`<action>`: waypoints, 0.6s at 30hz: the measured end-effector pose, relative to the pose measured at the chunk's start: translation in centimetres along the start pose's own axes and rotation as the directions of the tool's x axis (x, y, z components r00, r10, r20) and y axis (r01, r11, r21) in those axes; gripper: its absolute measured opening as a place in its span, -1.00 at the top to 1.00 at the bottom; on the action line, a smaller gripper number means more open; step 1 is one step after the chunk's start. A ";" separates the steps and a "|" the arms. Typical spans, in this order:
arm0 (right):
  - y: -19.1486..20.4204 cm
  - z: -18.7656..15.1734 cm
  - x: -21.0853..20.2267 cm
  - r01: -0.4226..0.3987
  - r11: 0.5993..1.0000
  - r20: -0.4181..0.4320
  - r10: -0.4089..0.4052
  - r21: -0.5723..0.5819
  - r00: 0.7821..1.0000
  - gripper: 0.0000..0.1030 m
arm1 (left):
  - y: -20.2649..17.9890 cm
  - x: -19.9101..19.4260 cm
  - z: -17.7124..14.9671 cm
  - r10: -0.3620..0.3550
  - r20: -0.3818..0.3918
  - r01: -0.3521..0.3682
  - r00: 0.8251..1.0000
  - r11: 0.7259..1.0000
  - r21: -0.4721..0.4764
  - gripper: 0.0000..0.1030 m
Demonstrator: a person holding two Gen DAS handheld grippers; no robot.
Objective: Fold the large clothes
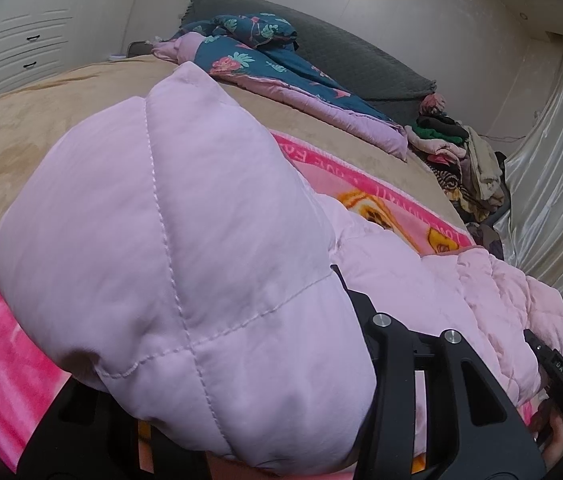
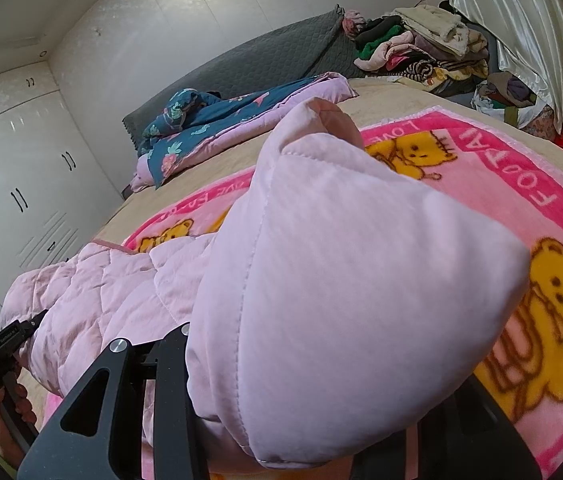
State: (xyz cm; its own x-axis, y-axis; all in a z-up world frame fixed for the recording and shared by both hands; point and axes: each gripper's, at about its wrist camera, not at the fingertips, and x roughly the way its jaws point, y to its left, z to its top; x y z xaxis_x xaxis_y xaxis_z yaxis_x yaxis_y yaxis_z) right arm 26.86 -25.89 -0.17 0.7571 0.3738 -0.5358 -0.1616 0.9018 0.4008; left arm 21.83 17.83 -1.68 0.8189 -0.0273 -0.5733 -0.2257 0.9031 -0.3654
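Nearest the lenses, the left gripper (image 1: 241,420) and the right gripper (image 2: 313,420) are each clamped on a bulging fold of the pale pink quilted puffer jacket (image 1: 169,216), which billows over both sets of fingers (hiding the tips). The jacket stretches between them above a bright pink fleece blanket printed with yellow bears (image 2: 553,280), spread over a tan bed cover (image 1: 41,128). Farther back lies a rumpled teal floral quilt with lilac lining (image 1: 273,64), then a heap of mixed clothes (image 2: 413,48) beside a shiny cream curtain (image 2: 521,12).
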 end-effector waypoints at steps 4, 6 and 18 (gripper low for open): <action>0.0 -0.5 -0.8 -0.001 1.000 0.003 0.001 -0.001 1.000 0.31 | 0.5 -0.3 -0.3 -0.002 -0.004 0.002 1.000 1.000 0.003 0.31; -0.1 -0.6 -1.1 0.000 1.000 0.003 0.000 0.001 1.000 0.31 | 0.8 -0.3 -0.3 -0.005 -0.005 0.005 1.000 1.000 0.005 0.31; -0.3 -2.1 -2.7 0.006 1.000 -0.005 -0.006 0.003 1.000 0.30 | 1.7 -0.9 -1.2 -0.006 -0.012 0.006 1.000 1.000 0.021 0.30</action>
State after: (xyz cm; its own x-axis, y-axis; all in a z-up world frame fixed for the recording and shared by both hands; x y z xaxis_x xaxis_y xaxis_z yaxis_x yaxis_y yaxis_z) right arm 23.52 -26.68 -0.41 0.7551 0.3694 -0.5417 -0.1554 0.9035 0.3995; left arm 20.04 18.91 -2.67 0.8141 -0.0379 -0.5794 -0.2093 0.9116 -0.3538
